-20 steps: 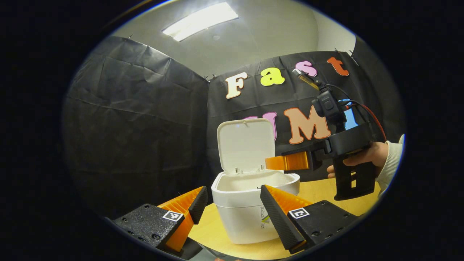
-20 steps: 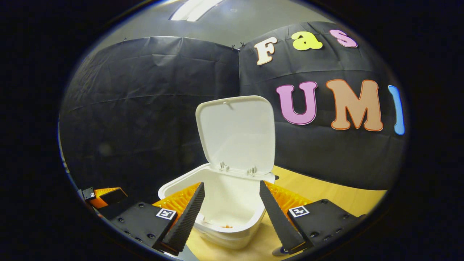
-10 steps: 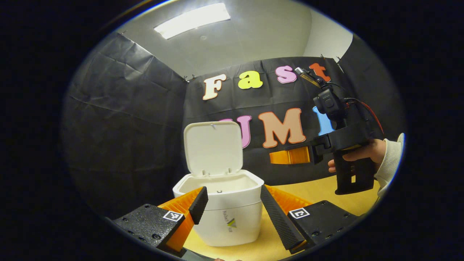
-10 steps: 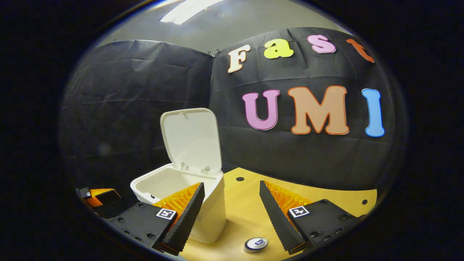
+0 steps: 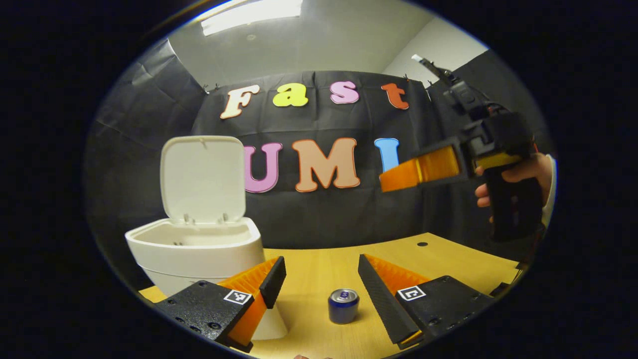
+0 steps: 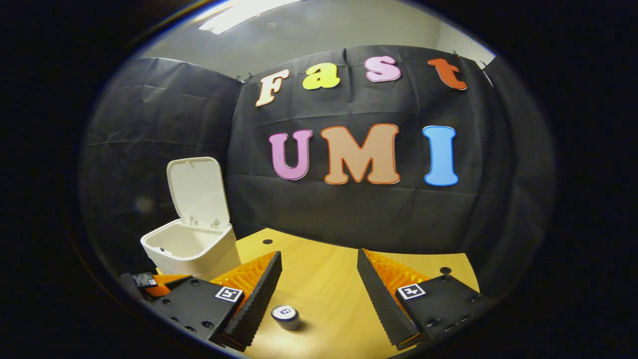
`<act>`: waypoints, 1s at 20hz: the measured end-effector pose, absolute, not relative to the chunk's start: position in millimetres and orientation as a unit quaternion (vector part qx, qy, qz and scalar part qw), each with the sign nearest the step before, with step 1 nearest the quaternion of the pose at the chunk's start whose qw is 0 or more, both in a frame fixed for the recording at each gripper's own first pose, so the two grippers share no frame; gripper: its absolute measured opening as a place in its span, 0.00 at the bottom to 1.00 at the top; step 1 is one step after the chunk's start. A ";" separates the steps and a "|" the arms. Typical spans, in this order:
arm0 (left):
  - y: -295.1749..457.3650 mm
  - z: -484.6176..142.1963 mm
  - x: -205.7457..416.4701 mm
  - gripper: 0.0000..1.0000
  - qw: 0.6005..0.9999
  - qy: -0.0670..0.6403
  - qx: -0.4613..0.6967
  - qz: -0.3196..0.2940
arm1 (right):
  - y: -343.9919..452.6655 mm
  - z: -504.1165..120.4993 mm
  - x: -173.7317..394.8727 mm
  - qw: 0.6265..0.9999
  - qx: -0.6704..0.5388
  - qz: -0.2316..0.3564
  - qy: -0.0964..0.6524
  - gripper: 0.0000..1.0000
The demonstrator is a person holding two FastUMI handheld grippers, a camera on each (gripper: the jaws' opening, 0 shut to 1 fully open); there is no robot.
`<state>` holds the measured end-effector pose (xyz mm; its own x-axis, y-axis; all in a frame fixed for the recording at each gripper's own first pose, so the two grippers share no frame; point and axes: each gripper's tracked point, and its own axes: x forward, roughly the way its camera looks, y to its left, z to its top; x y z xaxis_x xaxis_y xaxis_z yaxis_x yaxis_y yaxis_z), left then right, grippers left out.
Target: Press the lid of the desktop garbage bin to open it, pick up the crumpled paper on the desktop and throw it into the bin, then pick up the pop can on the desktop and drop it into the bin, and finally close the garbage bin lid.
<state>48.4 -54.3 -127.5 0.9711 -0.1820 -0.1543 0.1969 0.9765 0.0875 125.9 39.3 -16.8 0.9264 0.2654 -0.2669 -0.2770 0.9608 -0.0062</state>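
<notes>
The desk (image 6: 329,279) carries a white bin (image 5: 197,252) at its left end, lid (image 5: 202,177) standing upright on its hinge, so the opening step looks done. No crumpled paper lies on the bare wood in either view, which suggests the can step is the one in hand.

The right gripper (image 6: 319,289) hangs above the desk with its fingers spread apart and nothing between them; in the left gripper view it shows higher up, held in a hand (image 5: 513,174) at the right. The left gripper (image 5: 321,286) is likewise parted and empty, low over the desk just beside the bin.

The can (image 6: 285,317) stands upright on the desk, well apart from the bin, near the inner edge of the right gripper's left finger. The next move probably calls for lowering a gripper so the can sits squarely between the fingers, closing on its sides, then carrying it over the open bin.

The can's top carries a small mark, too small to read.
</notes>
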 end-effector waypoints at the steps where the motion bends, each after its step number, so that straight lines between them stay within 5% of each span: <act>1: -59.5 -147.1 55.8 0.90 0.989 0.089 0.050 -0.104 | 29.1 -15.7 118.4 0.983 -0.016 0.128 0.132 0.96; 16: -77.9 -307.1 104.1 0.91 0.961 0.238 0.076 -0.120 | -73.4 -36.0 40.1 0.985 0.031 -0.026 0.166 0.96; 20: -76.8 -323.9 102.7 0.80 0.952 0.272 0.085 -0.114 | -79.2 -37.4 39.9 0.985 0.033 -0.037 0.166 0.96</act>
